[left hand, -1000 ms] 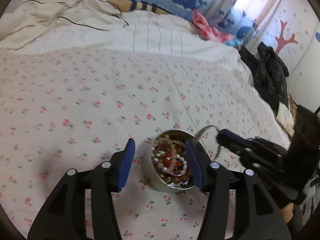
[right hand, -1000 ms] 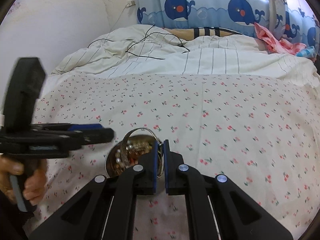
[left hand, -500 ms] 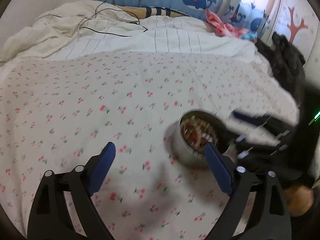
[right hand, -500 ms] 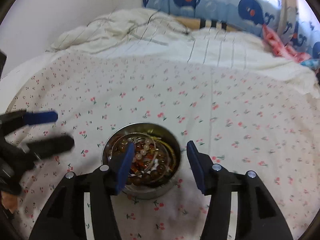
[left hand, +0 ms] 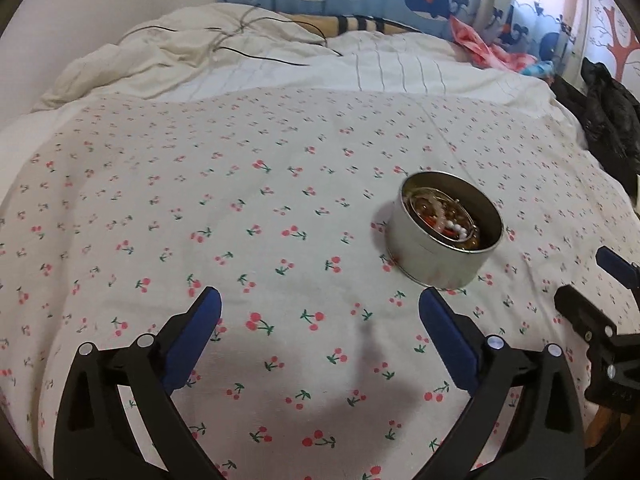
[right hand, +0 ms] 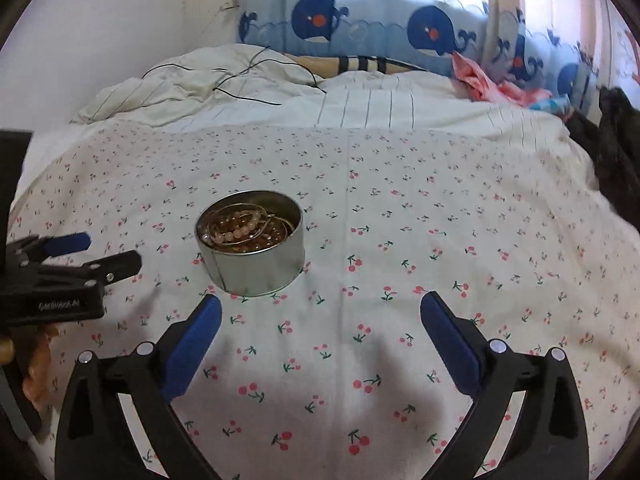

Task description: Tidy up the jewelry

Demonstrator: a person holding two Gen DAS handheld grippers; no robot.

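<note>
Here the round tin (right hand: 250, 244), heaped with bead bracelets (right hand: 244, 232), stands open on the cherry-print bed (right hand: 440, 240), just beyond both claws. The left claw (left hand: 320, 308) and the right claw (right hand: 320, 312) are opening, spread wide with nothing between them. On soft bedding, a nudge could tip the tin and spill beads.
</note>
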